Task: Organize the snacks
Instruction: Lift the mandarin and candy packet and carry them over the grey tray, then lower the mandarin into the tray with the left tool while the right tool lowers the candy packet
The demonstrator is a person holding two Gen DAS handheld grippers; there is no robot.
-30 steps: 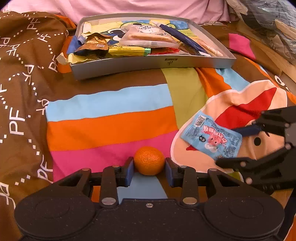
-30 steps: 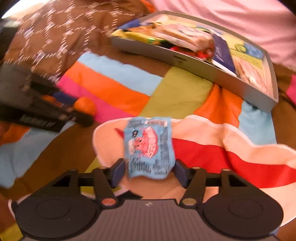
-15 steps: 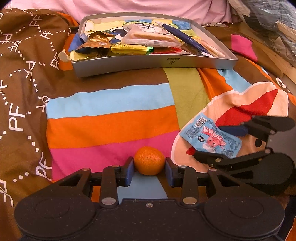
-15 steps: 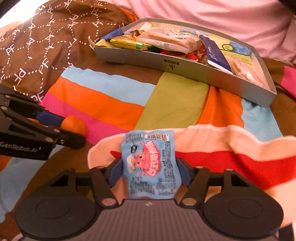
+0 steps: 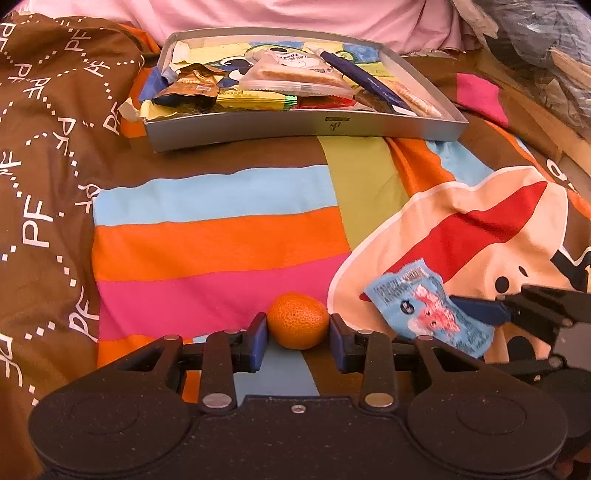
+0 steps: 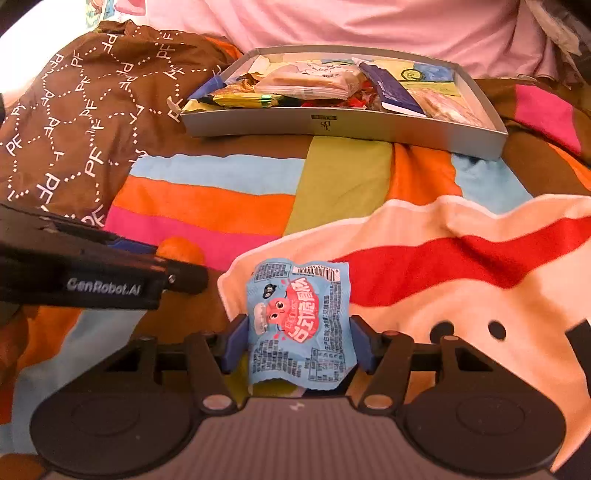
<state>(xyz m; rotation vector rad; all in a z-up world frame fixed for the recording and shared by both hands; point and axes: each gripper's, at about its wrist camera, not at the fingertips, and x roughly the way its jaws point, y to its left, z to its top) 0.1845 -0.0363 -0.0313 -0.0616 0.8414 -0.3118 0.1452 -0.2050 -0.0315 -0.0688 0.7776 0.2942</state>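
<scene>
An orange tangerine [image 5: 297, 326] sits between the blue pads of my left gripper [image 5: 297, 334], which is shut on it low over the striped blanket. My right gripper [image 6: 300, 345] is shut on a light blue snack packet [image 6: 301, 325] with a red cartoon print. In the left wrist view the packet [image 5: 428, 314] hangs tilted just right of the tangerine, with the right gripper [image 5: 465, 328] coming in from the right edge. The right wrist view has the left gripper [image 6: 173, 258] at the left, partly hiding the tangerine [image 6: 181, 250]. The grey snack tray [image 5: 303, 127] lies ahead.
The tray [image 6: 343, 127] holds several wrapped snacks, among them a yellow bar [image 5: 255, 99] and a dark blue box [image 6: 395, 92]. A brown patterned quilt [image 5: 44, 147] rises at the left. Pink bedding [image 6: 351, 26] lies behind the tray, crinkled plastic bags [image 5: 535, 55] at the far right.
My right gripper has swung round to face the tray squarely, carrying the blue packet closer to the left gripper. The left gripper has stayed put with the tangerine.
</scene>
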